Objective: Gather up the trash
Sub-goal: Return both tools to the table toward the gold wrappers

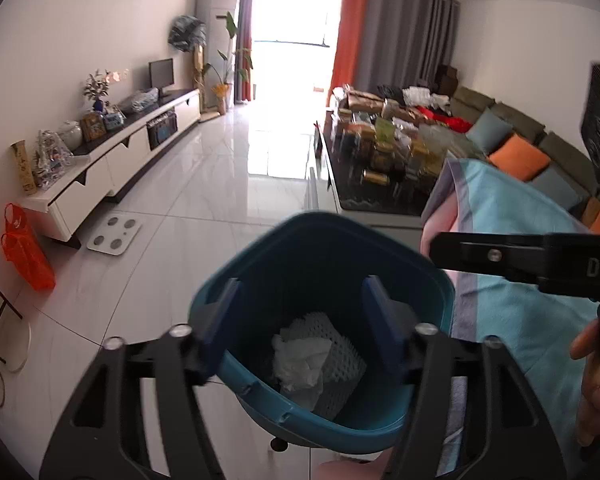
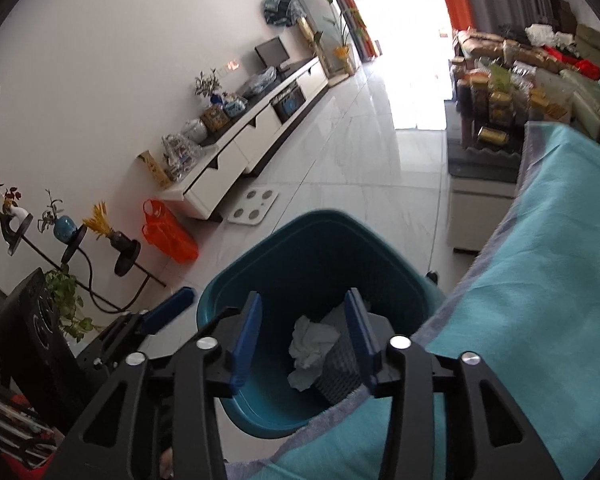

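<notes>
So the trash here is a crumpled white tissue [image 1: 300, 364] sitting at the bottom of a teal bin [image 1: 260, 252], lying against a white foam fruit net [image 1: 336, 344] that's in there with it. From the right wrist view you get the same thing: tissue [image 2: 310, 346] resting on the net [image 2: 340, 372] down inside the bin [image 2: 284, 240]. Nothing is gripping either of them.

The left gripper [image 1: 302, 316] hovers right over the bin mouth with its blue pads spread wide and nothing between them. The right gripper [image 2: 304, 334] is the same deal, fingers well apart, empty, pointed down into the bin. In the left view you can also see the right gripper's black body [image 1: 540, 256] off to the side, with part of the person's hand [image 1: 596, 372] on it.

The bin stands on the glossy white tile floor [image 1: 204, 184], just beside a table or bed edge draped in a light blue cloth [image 1: 512, 208] with a grey-purple border. Further out there's a white bathroom scale [image 1: 115, 236] on the floor, an orange plastic bag [image 1: 26, 248] near the end of a long white TV cabinet [image 1: 116, 160], and a dark coffee table [image 1: 380, 196] crowded with jars and packets. A sofa with orange and blue cushions [image 1: 518, 156] runs behind it, orange and grey curtains at the far end.
</notes>
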The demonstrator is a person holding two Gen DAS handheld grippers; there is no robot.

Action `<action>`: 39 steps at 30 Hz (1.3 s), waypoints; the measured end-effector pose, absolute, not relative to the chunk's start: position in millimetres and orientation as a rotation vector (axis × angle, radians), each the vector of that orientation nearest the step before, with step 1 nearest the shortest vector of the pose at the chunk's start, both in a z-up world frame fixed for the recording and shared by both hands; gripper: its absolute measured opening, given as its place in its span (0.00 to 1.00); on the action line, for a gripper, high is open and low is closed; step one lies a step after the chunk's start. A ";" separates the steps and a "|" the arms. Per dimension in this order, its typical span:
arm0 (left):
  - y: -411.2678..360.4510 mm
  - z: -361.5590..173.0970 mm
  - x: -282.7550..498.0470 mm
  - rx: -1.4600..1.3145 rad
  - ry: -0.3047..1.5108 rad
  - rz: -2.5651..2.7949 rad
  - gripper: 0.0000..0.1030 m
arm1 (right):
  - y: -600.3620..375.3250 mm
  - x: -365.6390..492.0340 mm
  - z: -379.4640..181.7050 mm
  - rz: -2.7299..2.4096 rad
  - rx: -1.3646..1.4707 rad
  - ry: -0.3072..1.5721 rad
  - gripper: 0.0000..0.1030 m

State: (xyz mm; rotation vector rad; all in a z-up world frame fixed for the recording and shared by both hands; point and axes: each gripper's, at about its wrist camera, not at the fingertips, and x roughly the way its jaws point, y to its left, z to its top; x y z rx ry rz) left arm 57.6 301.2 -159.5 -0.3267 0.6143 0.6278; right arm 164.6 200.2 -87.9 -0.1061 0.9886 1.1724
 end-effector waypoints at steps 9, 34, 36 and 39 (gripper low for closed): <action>286.5 -113.0 27.9 -0.293 0.509 0.649 0.93 | 153.6 153.4 -45.7 1.140 -0.111 0.792 0.77; 134.6 -38.4 38.1 -0.139 0.343 0.349 0.95 | -57.8 121.7 14.5 0.888 -0.012 0.415 0.94; 119.7 -37.2 42.1 -0.131 0.343 0.310 0.95 | -72.5 118.6 13.8 0.852 -0.011 0.403 0.94; 94.7 -34.6 46.7 -0.113 0.342 0.249 0.95 | -97.0 114.8 11.3 0.792 -0.003 0.376 0.94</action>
